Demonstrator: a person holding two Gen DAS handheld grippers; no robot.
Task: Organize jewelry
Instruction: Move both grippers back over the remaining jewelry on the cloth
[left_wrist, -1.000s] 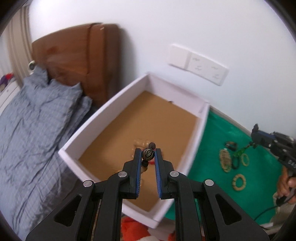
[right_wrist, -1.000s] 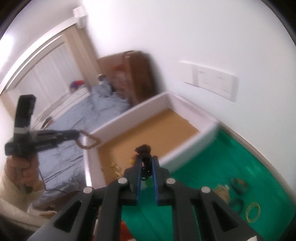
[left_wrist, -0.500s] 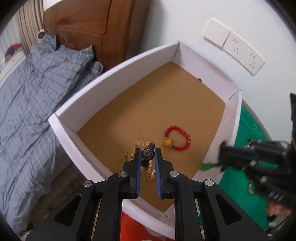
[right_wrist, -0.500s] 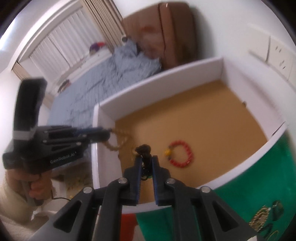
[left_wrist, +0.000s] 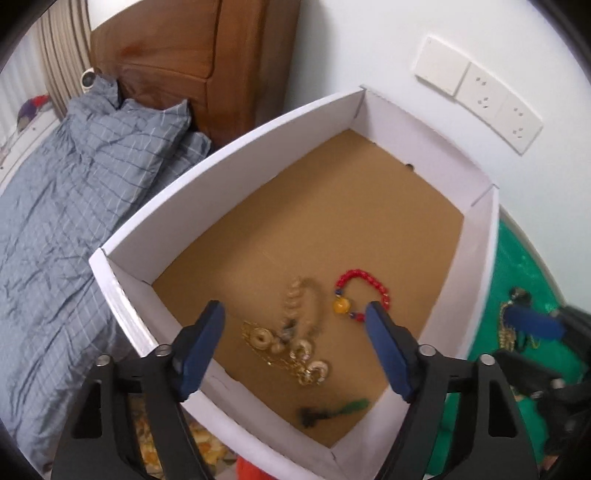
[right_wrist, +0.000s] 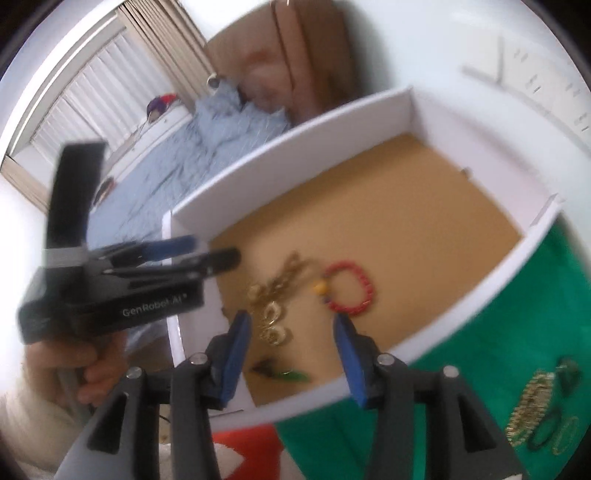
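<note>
Both bracelets now dropped into the box (left_wrist: 236, 155), below each wide-open, empty hand-held gripper (left_wrist: 295, 325).

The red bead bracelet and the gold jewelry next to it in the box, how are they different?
The red bead bracelet is one tidy open ring, but the gold jewelry lies in a tangled heap. The red bracelet has small matching red beads plus one big yellow bead, while the gold pile mixes thin chain with chunky pale pieces. The red one sits farther into the box; the gold heap lies nearer the open left claw. Both rest on the brown box floor.
</note>
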